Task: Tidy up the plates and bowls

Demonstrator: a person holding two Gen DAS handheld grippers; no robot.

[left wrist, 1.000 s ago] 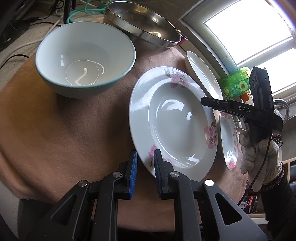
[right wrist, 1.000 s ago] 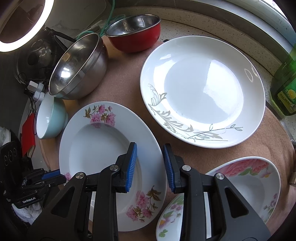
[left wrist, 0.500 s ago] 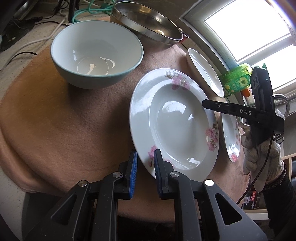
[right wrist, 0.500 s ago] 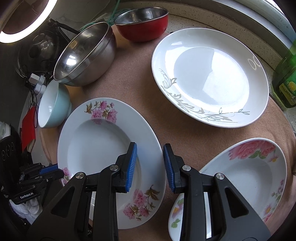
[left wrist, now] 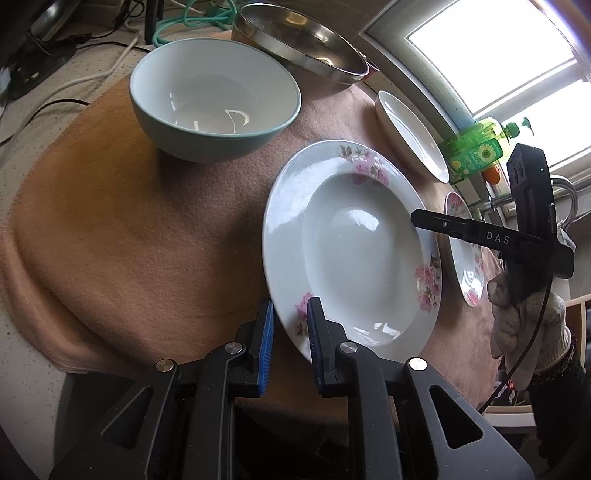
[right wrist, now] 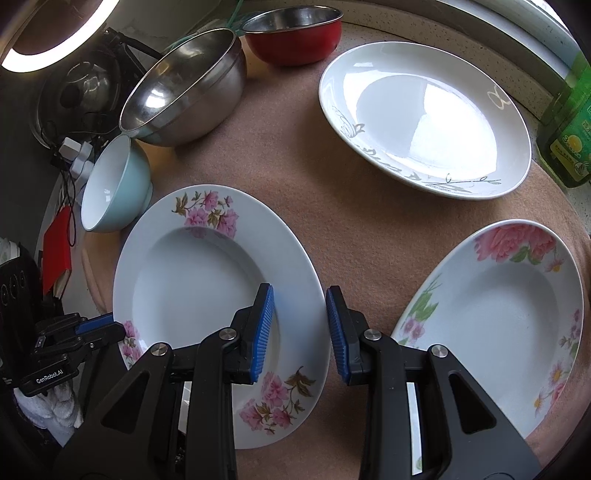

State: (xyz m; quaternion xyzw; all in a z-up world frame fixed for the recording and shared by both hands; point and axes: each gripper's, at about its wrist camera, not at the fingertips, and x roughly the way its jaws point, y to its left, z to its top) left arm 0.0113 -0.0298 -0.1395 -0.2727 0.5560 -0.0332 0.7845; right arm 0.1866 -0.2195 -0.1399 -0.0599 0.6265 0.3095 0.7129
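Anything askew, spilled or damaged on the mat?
The large stainless steel mixing bowl sits tipped, its mouth facing sideways beside the red bowl. The light blue ceramic bowl looks tilted there too, but upright in the left view. No spills or chips visible.

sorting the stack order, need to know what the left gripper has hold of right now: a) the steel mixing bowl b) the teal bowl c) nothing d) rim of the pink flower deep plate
d: the left gripper is closed over the near rim of the pink flower deep plate, while the teal bowl and steel mixing bowl sit apart, untouched.
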